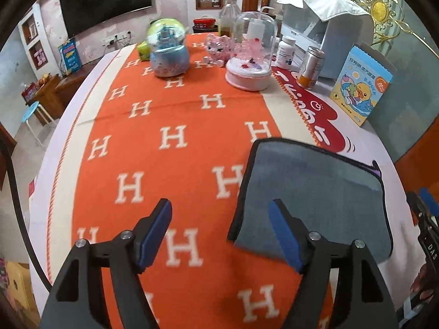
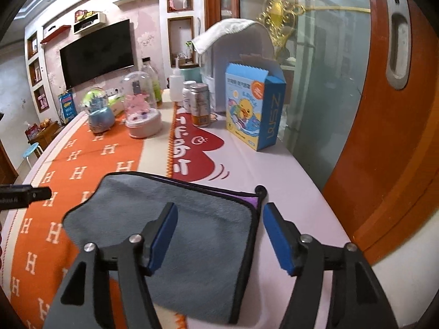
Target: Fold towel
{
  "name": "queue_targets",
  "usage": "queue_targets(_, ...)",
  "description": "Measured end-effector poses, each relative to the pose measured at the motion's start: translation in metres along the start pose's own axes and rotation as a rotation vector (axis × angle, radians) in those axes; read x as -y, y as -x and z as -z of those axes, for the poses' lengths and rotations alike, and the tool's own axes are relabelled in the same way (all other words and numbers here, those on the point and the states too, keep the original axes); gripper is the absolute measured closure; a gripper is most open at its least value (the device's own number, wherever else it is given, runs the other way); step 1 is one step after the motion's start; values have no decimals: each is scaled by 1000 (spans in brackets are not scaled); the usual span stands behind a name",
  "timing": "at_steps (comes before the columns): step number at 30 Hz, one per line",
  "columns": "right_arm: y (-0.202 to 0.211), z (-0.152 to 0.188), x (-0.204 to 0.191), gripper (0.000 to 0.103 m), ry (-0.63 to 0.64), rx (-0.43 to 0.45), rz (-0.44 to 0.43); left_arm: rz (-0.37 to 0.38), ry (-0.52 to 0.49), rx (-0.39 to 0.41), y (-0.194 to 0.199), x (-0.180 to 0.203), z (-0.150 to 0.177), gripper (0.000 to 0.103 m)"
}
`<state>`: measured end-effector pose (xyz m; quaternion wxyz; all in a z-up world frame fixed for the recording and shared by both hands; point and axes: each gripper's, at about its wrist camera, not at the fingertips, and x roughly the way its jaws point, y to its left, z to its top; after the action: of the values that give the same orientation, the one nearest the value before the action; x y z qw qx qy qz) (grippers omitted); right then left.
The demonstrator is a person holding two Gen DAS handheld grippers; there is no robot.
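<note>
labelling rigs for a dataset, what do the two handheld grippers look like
Both look the same: the left gripper and right gripper have matte black angular plastic linkages with silver round pivot bolts, and jaws faced with flat rectangular blue pads. No cables or sleeves show. Small white lettering marks the left gripper's black body in the right wrist view.

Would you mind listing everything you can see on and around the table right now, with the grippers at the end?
towel: one, grey with black trim, folded, flat at the near edge
table runner: one, orange with white H letters
snow globe: one, blue base, far end
glass dome: one, clear on a pink base, beside the globe
pink toy: one, between globe and dome
pill bottle: one, white
can: one, silver and orange
duck box: one, blue, open top
white appliance: one, white cloth draped on top
TV: one, black, on the wall
stool: one, blue seat
left gripper: open, empty
right gripper: open, empty
</note>
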<state>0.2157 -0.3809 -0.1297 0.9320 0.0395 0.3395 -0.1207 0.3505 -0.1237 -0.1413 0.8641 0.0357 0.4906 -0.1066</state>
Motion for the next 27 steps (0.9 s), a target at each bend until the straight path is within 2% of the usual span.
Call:
queue_targets(5,28,8,-15,28,-16,6,-16,-8,30,0,31,-24,32,30)
queue_targets(10,55,24,-30,23,-39,-24,-21,-14,48,4,64,-50,63,29)
queue_targets(18,112,64,-61,10,-86,-54,-52,-22,63,41,127,-95,121,26)
queue_targets(22,135,80,-84,3,-59,-75,-71,-19,72,40,152,-114,148,26)
queue_targets(27,159,98,-111,1,-14,-121,-128,-23,108,40,181,-131,183,26)
